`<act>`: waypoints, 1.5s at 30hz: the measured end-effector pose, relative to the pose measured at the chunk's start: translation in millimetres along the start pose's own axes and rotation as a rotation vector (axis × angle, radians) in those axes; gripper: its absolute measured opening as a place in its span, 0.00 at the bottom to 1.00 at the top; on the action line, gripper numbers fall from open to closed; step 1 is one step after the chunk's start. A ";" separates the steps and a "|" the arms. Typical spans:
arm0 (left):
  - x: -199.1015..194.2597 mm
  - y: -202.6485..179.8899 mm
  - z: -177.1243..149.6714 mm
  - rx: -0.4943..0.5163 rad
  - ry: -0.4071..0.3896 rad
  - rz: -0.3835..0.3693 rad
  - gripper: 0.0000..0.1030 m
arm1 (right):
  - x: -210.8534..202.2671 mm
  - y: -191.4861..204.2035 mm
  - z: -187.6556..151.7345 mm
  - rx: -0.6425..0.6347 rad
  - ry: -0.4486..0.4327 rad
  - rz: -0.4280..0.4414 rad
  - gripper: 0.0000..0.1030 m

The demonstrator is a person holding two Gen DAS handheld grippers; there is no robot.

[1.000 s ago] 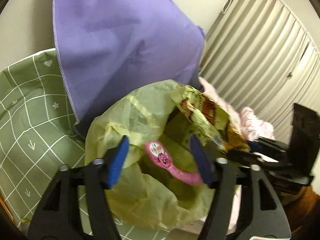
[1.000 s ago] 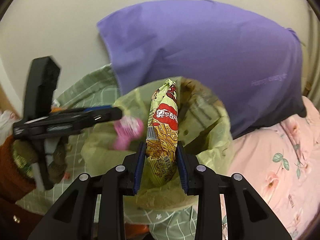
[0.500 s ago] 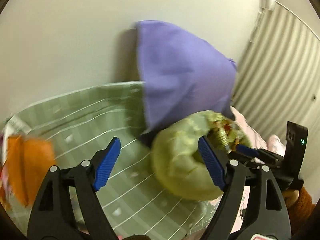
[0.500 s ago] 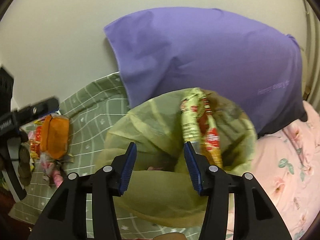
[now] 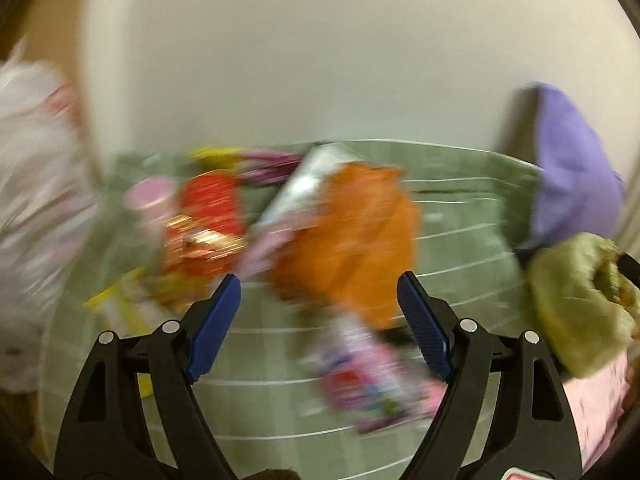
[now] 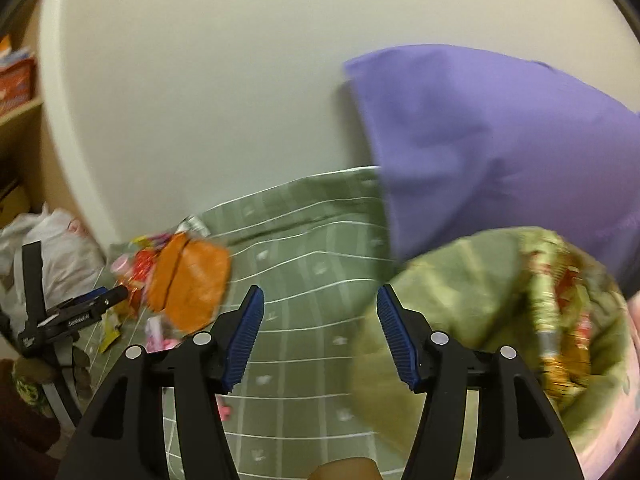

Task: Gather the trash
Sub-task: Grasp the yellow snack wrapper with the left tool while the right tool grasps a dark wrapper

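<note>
Wrappers lie heaped on the green grid-patterned cloth [image 6: 320,248] near the wall: an orange packet [image 5: 352,236] sits uppermost, a red packet [image 5: 208,208] just to its left, a pink and white wrapper [image 5: 368,380] in front of it, and yellow scraps [image 5: 116,304] at the pile's near left edge, all smeared by motion blur in the left wrist view. A purple pillow [image 6: 500,148] leans against the wall at the right, and just below it stands the yellow-green trash bag [image 6: 472,304], its mouth open, with a printed snack wrapper [image 6: 560,320] standing inside along the far rim. A white plastic bag [image 6: 52,248] rests at the far left past the pile. Nothing lies between the left gripper [image 5: 318,320] and the heap; its blue-padded jaws are spread wide and empty, aimed at the orange packet and the pink wrapper. The right gripper [image 6: 320,336] is likewise spread wide and holds nothing, hovering over bare cloth with the bag's near wall just beside its right finger. In the right wrist view the left gripper [image 6: 116,294] shows side-on at the pile's edge.
</note>
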State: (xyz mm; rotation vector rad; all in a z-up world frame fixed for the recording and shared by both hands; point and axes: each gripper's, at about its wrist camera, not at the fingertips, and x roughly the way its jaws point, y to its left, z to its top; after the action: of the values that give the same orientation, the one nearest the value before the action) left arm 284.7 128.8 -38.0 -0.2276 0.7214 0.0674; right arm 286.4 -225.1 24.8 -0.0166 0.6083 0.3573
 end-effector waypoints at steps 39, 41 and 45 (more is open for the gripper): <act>21.1 112.2 -53.2 -0.197 0.219 0.010 0.36 | 94.1 123.8 -46.0 -0.178 0.231 0.190 0.54; 23.4 109.2 -55.3 -0.186 0.234 -0.005 0.36 | 100.0 130.8 -47.9 -0.178 0.249 0.235 0.54; 19.1 107.3 -65.1 -0.190 0.258 -0.027 0.36 | 116.5 137.3 -47.9 -0.172 0.282 0.271 0.45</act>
State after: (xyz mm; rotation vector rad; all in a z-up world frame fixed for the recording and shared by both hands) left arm 241.9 218.0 -117.7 -0.4328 0.9695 0.0820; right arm 302.7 -64.3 -67.8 -0.1525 0.8607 0.6768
